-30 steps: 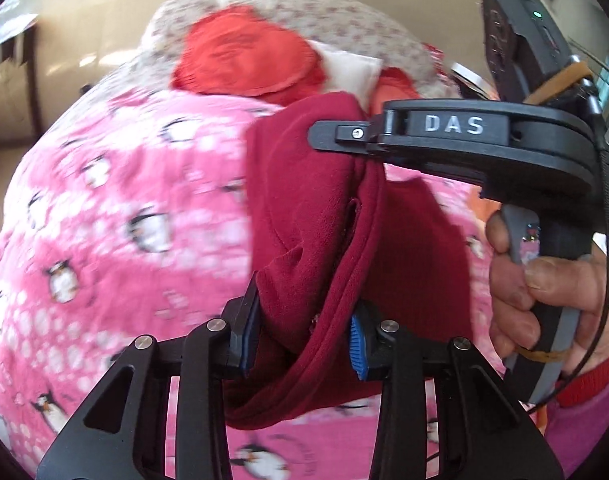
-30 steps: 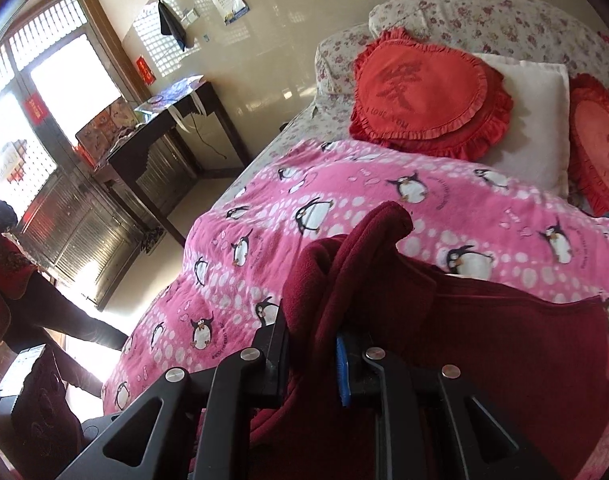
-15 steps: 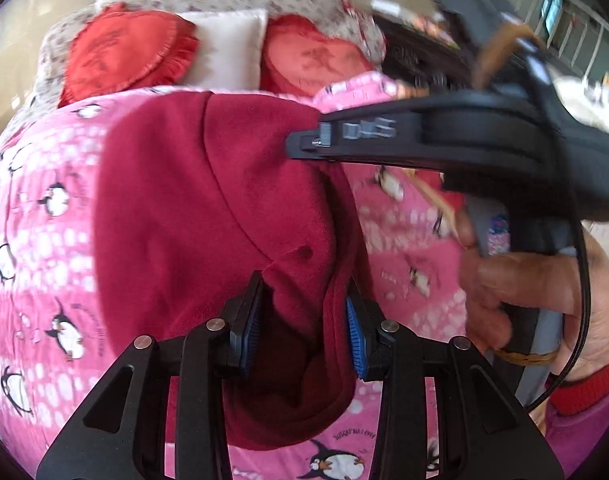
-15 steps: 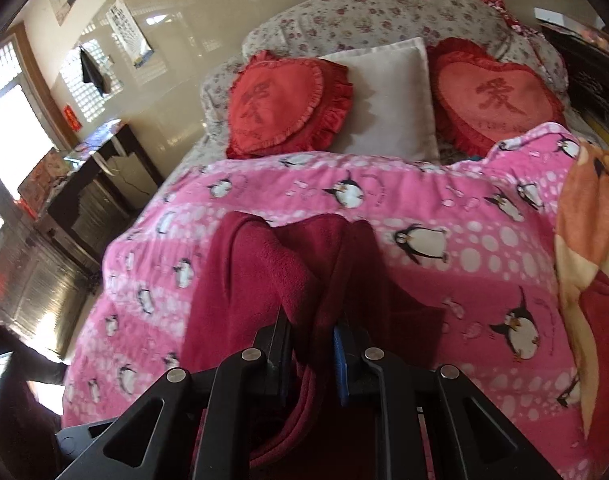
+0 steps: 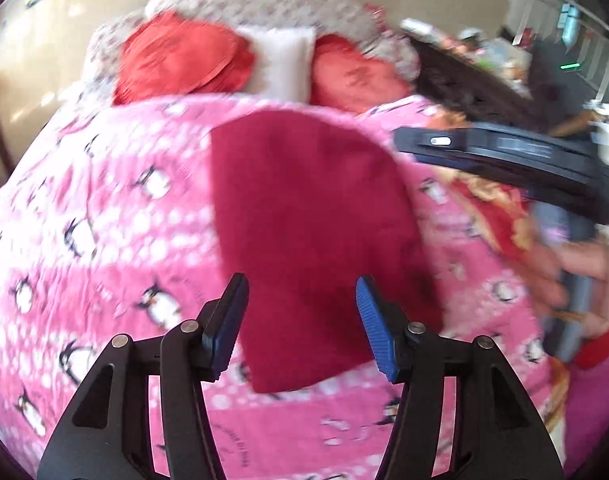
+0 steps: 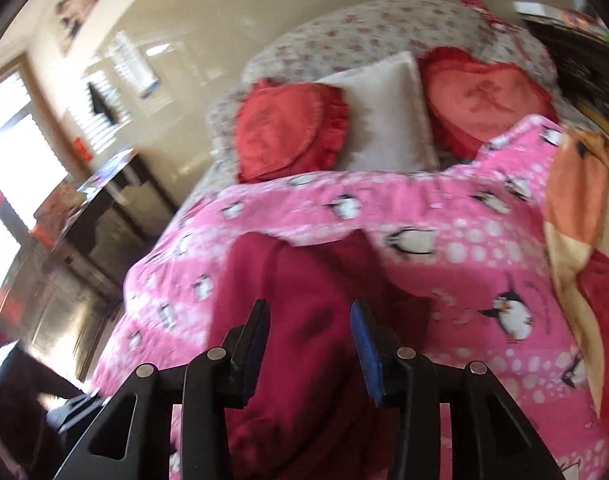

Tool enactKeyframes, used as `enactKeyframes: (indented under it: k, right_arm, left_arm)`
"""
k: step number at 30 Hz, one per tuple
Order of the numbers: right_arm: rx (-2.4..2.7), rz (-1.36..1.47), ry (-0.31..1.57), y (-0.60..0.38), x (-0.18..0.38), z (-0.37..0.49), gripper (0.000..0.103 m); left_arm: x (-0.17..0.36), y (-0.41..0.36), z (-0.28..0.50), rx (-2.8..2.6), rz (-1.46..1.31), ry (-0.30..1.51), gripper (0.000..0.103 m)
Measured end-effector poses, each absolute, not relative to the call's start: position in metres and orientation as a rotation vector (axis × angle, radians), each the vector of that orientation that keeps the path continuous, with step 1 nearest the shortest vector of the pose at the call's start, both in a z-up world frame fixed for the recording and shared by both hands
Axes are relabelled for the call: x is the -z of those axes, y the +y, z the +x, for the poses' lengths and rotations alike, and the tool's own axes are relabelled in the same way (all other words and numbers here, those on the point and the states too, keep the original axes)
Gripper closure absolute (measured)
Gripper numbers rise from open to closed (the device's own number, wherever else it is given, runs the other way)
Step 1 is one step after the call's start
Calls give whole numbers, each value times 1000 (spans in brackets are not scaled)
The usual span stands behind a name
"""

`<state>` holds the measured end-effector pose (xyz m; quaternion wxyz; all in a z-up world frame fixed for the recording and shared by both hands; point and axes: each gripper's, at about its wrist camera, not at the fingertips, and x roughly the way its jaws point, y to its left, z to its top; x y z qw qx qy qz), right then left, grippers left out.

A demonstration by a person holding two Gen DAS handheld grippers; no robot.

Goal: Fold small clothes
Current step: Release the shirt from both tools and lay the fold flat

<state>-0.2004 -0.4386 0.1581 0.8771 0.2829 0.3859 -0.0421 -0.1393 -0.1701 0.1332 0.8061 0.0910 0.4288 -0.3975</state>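
Your left gripper (image 5: 302, 304) gapes wide, gripping nothing; your right gripper (image 6: 310, 334) likewise stands parted and empty. The dark red fleece garment (image 5: 304, 216) lies folded flat on the pink penguin blanket (image 5: 84, 240). Lift both straight off, so the fold stays undisturbed.

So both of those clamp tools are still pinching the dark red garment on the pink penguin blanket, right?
Not quite. Both wrist views show the left gripper and right gripper open, jaws spread apart with nothing pinched. The dark red garment does lie loose on the pink penguin blanket.
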Motion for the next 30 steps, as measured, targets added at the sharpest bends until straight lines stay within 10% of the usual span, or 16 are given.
enactKeyframes:
  k: [30]
  right_arm:
    - [174,468,1066,-382,-81,-250,60]
  left_arm:
    - [-95,-157,-157,743,212,1044,46]
